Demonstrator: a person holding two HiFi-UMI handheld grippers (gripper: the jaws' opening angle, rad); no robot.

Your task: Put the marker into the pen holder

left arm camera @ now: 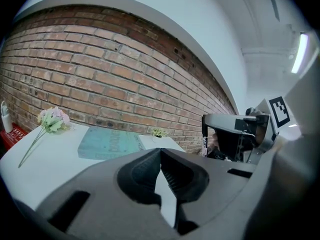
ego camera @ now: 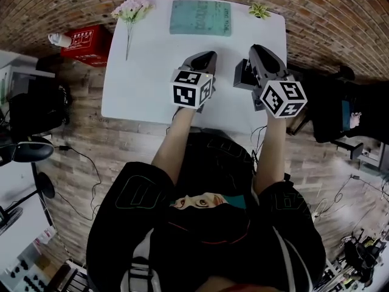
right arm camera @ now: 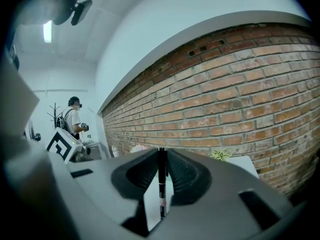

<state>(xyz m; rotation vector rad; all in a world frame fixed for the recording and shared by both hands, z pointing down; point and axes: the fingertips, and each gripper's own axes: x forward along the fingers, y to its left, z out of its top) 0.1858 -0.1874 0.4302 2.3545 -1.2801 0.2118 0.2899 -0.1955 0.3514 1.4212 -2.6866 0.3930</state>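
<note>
Two grippers hover over the white rectangular table (ego camera: 140, 84), and only one carries anything. The right gripper (right arm camera: 162, 156) is clamped on the thin black marker (right arm camera: 161, 189), which stands upright in the slot between its jaws with its lower end hanging free below them. The left gripper (left arm camera: 160, 154) is pressed closed on nothing, its jaw tips touching. In the head view a dark grey boxy object (ego camera: 242, 78), probably the pen holder, sits on the table just left of the right gripper, between the two grippers and much nearer the right one. The coming move seems to turn on bringing the marker's vertical axis over its opening. That opening is hard to make out, and the right gripper view does not show the box at all.
</note>
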